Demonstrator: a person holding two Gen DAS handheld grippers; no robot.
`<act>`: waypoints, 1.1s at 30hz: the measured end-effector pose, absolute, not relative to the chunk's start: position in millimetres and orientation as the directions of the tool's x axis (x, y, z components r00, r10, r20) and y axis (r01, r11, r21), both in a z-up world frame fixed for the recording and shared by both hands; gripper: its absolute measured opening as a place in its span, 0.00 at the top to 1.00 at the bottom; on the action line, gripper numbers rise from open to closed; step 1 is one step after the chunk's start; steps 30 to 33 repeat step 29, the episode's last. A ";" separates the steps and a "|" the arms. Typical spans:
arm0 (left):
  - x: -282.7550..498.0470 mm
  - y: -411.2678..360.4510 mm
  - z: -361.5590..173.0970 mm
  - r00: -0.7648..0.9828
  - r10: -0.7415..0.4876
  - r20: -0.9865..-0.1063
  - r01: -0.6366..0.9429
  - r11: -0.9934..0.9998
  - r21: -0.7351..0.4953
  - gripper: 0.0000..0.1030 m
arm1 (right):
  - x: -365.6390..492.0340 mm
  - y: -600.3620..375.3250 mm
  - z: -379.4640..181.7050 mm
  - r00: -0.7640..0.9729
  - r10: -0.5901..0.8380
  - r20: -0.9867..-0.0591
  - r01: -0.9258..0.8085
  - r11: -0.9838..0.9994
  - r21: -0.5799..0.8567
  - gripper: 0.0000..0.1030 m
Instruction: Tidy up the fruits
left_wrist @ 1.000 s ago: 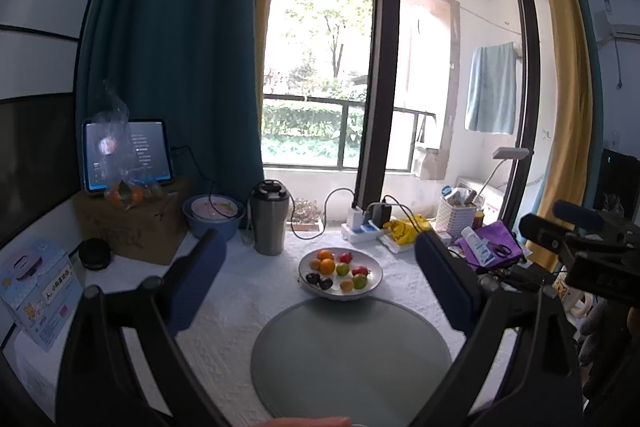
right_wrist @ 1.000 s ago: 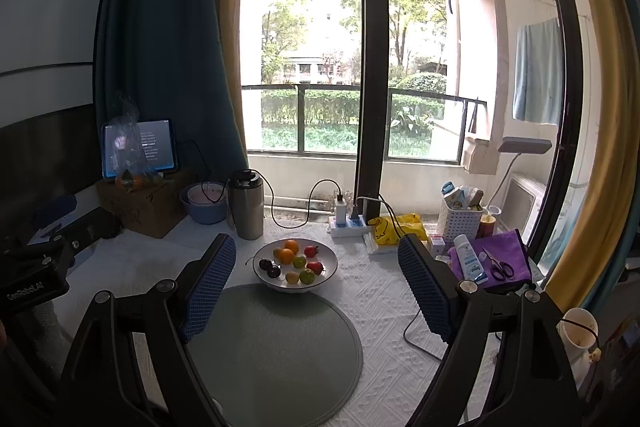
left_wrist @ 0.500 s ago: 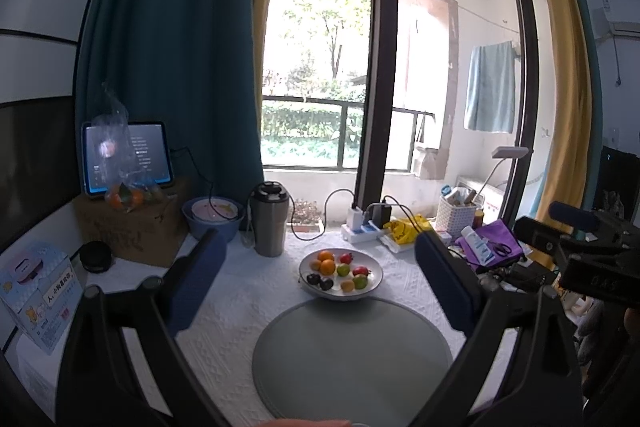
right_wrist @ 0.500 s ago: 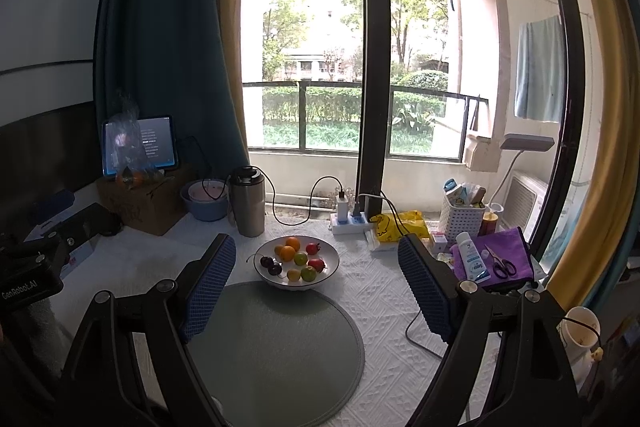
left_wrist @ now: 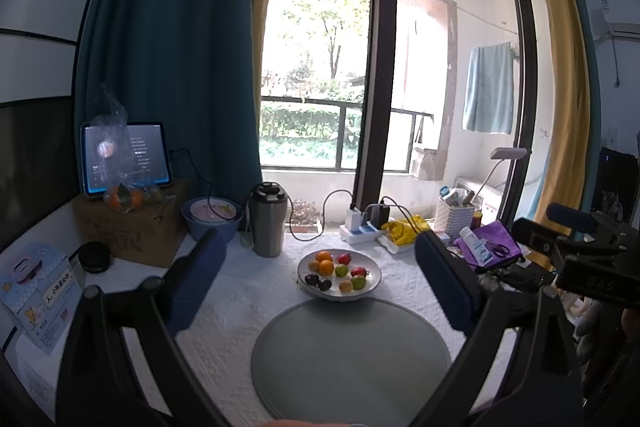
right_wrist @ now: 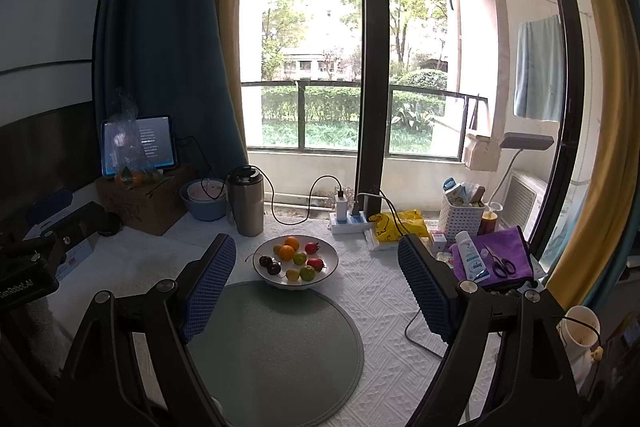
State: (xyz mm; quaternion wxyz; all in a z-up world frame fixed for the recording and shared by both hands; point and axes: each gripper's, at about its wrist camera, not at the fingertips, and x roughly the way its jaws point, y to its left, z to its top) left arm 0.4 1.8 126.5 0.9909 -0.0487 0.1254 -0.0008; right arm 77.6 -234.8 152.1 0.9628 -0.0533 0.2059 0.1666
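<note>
A white plate (left_wrist: 372, 281) (right_wrist: 330, 259) holds several small fruits: oranges (left_wrist: 325, 267) (right_wrist: 286, 251), red, green, yellow and dark ones. It stands on the white tablecloth just beyond a round grey-green mat (left_wrist: 352, 355) (right_wrist: 276, 351). My left gripper (left_wrist: 320, 279) is open and empty, held above the near side of the mat, well short of the plate. My right gripper (right_wrist: 316, 283) is open and empty too, also back from the plate. The right gripper body shows at the right edge of the left wrist view (left_wrist: 580, 259).
A steel tumbler (left_wrist: 267, 221) (right_wrist: 246, 201), a blue bowl (left_wrist: 212, 217), a cardboard box with a tablet (left_wrist: 124, 157) and bagged oranges stand at the back left. A power strip (right_wrist: 350, 221), white basket (right_wrist: 460, 215), purple cloth with scissors (right_wrist: 500, 259) lie at the right.
Both views have shifted very slightly; the plate, fruits and mat have not moved. Both grippers remain open.
</note>
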 end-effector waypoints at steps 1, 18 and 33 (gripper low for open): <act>0.8 1.9 126.7 0.969 -0.014 -0.248 -0.010 0.995 -0.098 0.07 | 77.6 -234.6 152.2 0.860 0.299 -0.414 -0.342 0.939 -0.034 0.17; 1.3 1.9 127.5 0.968 -0.016 -0.249 -0.009 0.995 -0.098 0.07 | 78.2 -236.8 151.3 0.860 0.295 -0.416 -0.338 0.941 -0.032 0.17; 0.6 -0.1 129.2 0.969 -0.021 -0.247 -0.004 0.995 -0.099 0.07 | 78.4 -236.9 150.9 0.860 0.295 -0.416 -0.338 0.941 -0.032 0.17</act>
